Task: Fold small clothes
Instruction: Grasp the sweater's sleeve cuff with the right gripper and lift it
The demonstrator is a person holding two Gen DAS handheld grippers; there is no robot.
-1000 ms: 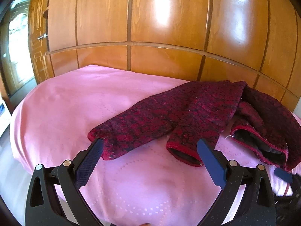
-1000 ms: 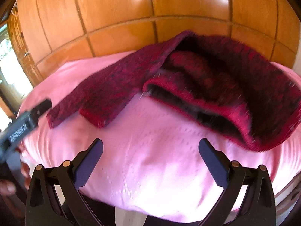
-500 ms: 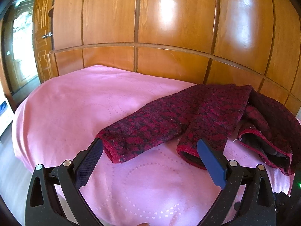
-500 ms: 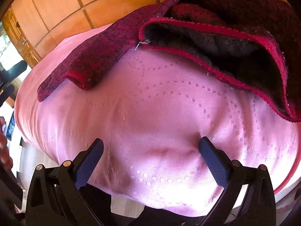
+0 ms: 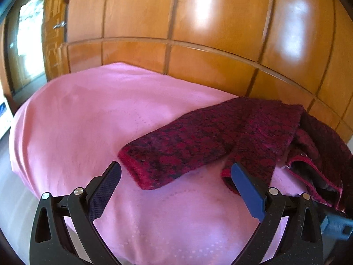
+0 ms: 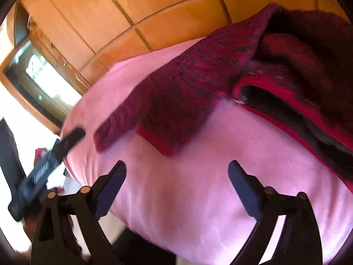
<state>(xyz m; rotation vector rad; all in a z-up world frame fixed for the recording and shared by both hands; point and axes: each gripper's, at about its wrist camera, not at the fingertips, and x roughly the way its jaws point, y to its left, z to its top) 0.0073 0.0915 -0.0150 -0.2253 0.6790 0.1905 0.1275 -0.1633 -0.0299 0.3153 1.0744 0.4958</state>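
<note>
A small dark red knitted garment [image 5: 231, 132] lies on the pink cloth [image 5: 88, 121], with two tube-shaped limbs stretched to the left. Its red-hemmed opening with dark lining [image 6: 286, 108] is at the right. My left gripper [image 5: 175, 172] is open just in front of the two cuffs. The left cuff [image 5: 143, 172] lies between its fingers, but the pads do not touch it. My right gripper [image 6: 177, 165] hovers over bare pink cloth below the garment, its jaws closing with nothing between them. A finger [image 6: 70, 137] of my left gripper shows at the left of the right wrist view.
A glossy wooden panelled wall [image 5: 198, 33] rises right behind the pink-covered surface. A door with a bright window [image 5: 26, 44] stands at the far left. The cloth's rounded edge [image 5: 19, 154] drops off at the left and front.
The left gripper has come nearer the cuffs, so the left cuff now lies between its fingers. The right wrist view has swung and rolled, now blurred, and its jaws have narrowed a little.
</note>
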